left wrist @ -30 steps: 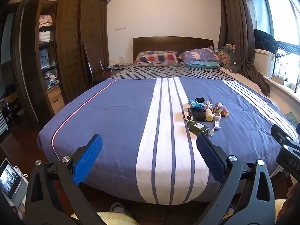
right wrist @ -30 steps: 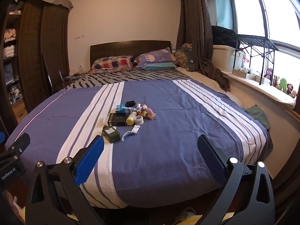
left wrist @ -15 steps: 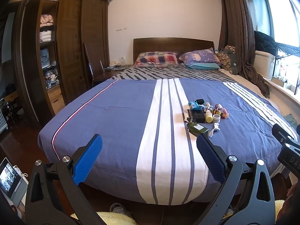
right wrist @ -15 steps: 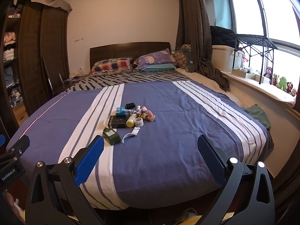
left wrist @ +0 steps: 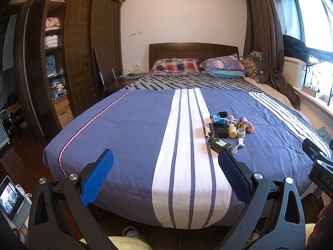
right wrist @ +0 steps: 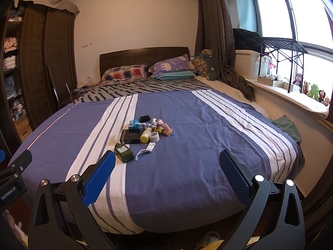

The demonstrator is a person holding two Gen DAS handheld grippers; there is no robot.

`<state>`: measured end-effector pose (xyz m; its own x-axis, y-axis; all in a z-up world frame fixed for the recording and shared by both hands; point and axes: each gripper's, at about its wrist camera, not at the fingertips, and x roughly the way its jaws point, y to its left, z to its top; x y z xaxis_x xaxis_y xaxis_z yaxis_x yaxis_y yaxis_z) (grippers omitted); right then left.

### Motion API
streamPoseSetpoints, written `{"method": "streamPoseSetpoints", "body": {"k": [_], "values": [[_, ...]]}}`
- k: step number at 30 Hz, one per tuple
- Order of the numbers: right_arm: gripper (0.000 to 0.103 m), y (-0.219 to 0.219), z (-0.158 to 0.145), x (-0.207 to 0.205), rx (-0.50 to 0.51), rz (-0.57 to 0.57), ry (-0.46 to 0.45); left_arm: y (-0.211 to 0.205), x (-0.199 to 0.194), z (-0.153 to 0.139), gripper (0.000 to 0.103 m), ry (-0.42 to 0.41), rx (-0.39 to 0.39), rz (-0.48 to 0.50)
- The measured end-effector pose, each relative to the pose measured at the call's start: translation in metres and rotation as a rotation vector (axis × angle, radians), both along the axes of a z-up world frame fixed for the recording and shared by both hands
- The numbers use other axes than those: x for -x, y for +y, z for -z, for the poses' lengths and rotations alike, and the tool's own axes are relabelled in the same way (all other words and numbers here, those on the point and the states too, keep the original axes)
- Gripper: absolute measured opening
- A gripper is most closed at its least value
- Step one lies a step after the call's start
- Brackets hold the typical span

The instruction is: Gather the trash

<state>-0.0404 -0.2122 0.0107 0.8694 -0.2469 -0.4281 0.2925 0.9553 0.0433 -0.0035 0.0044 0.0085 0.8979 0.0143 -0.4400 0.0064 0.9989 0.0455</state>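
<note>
Over the last second both tools have drifted a little nearer the bed (left wrist: 129, 129), and the heap of trash (right wrist: 145, 133) now sits slightly larger and lower in each view than it did. Nothing on the cover has been touched. My reading is that this is still the approach, with no piece collected yet.

The left hand-held gripper (left wrist: 165, 174) is spread wide with nothing between its blue pads; the trash lies ahead of it and off to its right, the green bottle (left wrist: 220, 144) nearest, just past its right pad. The right hand-held gripper (right wrist: 167, 175) is likewise released and empty; the heap lies ahead and toward its left pad, the green bottle (right wrist: 124, 153) closest. Behind the bottle are a black box (right wrist: 132, 136), a yellow bottle (right wrist: 145, 136), a roll of tape (right wrist: 154, 136) and a white strip (right wrist: 145, 150), all packed close or touching, so picking one may nudge its neighbours.

No bin or bag shows in either view. Farther off are pillows (left wrist: 177, 66) at the headboard, a wardrobe (left wrist: 79, 58) to the left and soft toys (right wrist: 312, 90) on the sill to the right. Nothing blocks the reach over the bed.
</note>
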Motion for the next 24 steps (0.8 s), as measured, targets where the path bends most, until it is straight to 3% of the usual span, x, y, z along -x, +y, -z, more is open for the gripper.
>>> {"method": "streamPoseSetpoints", "body": {"k": [24], "values": [[0.1, -0.0059, 0.0062, -0.0033, -0.02, -0.003, 0.01, 0.0003, -0.0039, 0.0011, 0.095, 0.012, -0.005, -0.002]]}}
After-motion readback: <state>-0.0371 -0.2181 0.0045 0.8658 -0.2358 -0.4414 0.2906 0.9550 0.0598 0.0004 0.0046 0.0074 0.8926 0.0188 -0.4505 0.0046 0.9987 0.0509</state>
